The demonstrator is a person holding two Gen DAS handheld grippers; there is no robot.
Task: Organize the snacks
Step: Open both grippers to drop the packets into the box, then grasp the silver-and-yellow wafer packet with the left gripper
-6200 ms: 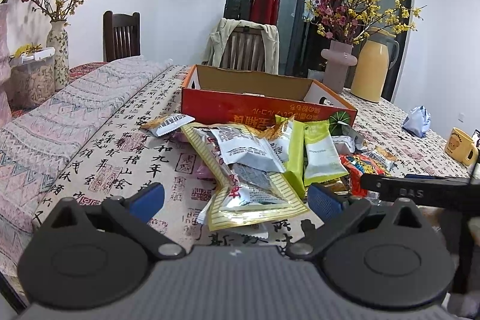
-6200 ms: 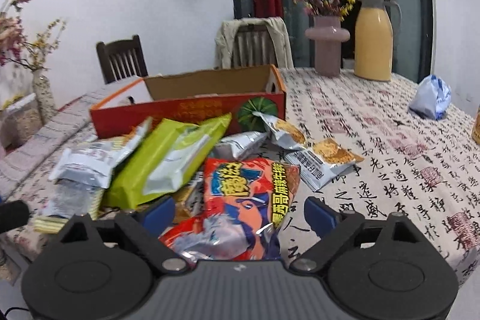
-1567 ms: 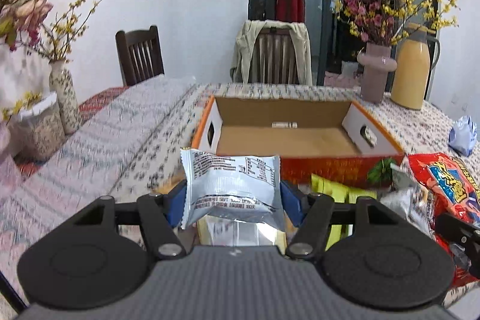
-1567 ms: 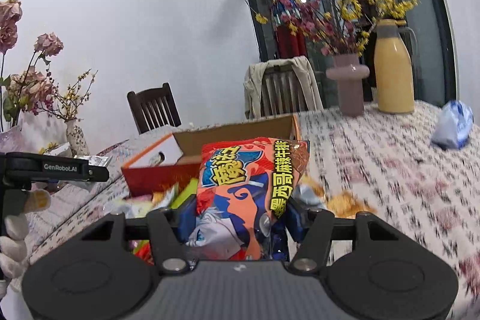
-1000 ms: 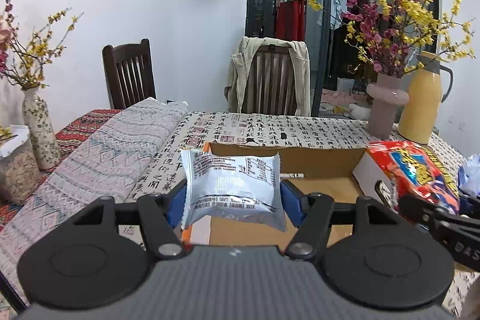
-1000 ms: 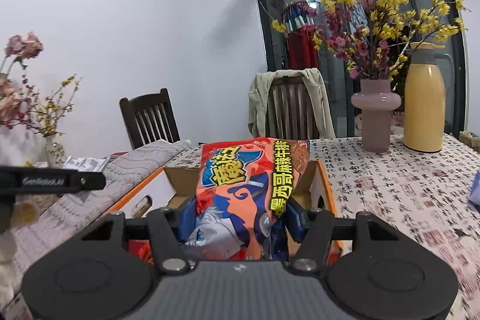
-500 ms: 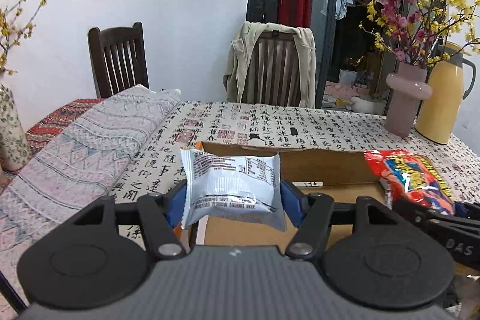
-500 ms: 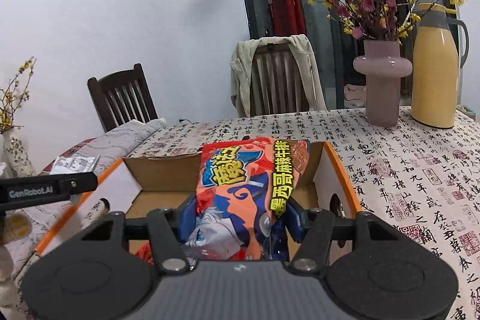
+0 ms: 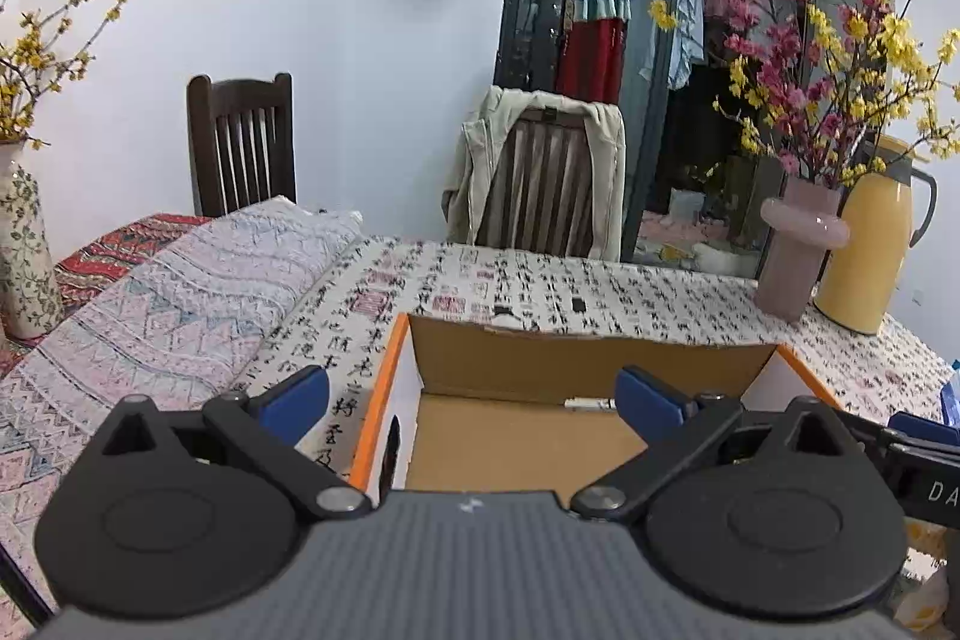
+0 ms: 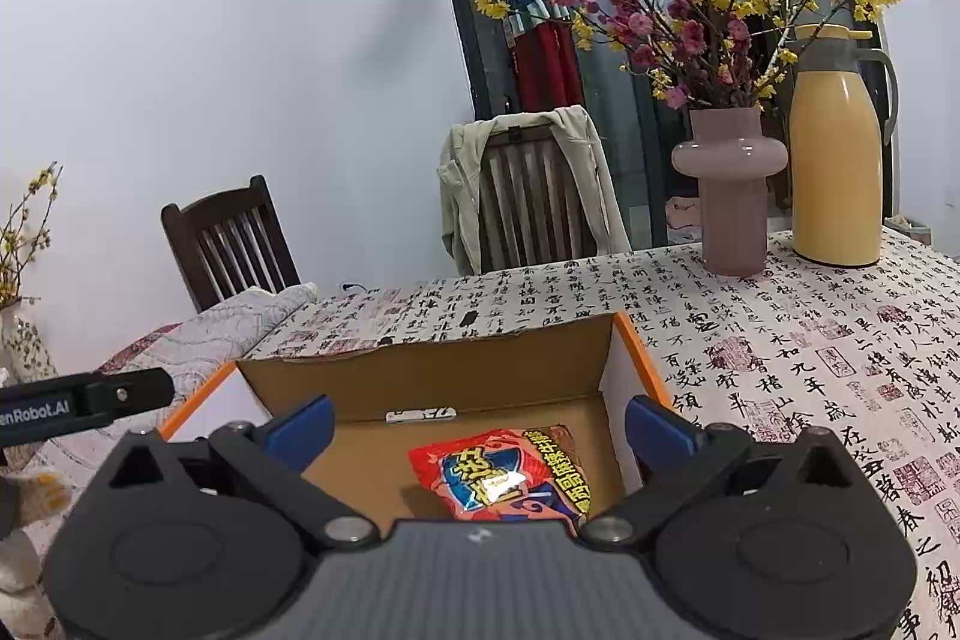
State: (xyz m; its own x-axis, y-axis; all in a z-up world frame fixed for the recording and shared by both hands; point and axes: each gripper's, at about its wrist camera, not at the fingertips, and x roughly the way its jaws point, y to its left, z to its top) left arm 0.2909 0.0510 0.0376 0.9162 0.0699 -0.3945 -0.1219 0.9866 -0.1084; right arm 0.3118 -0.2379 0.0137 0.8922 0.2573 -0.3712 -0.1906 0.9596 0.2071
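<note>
An open cardboard box [image 9: 570, 364] with an orange rim sits on the calligraphy-print tablecloth. My left gripper [image 9: 474, 397] hovers over its near left corner, jaws opening wide, with nothing between them. The white snack packet it carried is out of sight in this view. In the right wrist view the same box [image 10: 420, 376] lies below my right gripper [image 10: 480, 427], whose jaws are also opening, with nothing between the pads. The red snack bag [image 10: 504, 478] lies flat on the box floor just under it. Each view shows part of the other gripper at its edge.
A pink vase [image 10: 729, 196] of flowering branches and a yellow thermos jug [image 10: 837, 160] stand at the back right. Two wooden chairs [image 9: 240, 142] stand behind the table, one draped with a jacket [image 9: 540, 172]. A folded patterned blanket [image 9: 180, 292] covers the left side.
Both grippers went from shut to open. The red bag dropped from the right gripper onto the box floor. The white packet left the left gripper and is gone from view.
</note>
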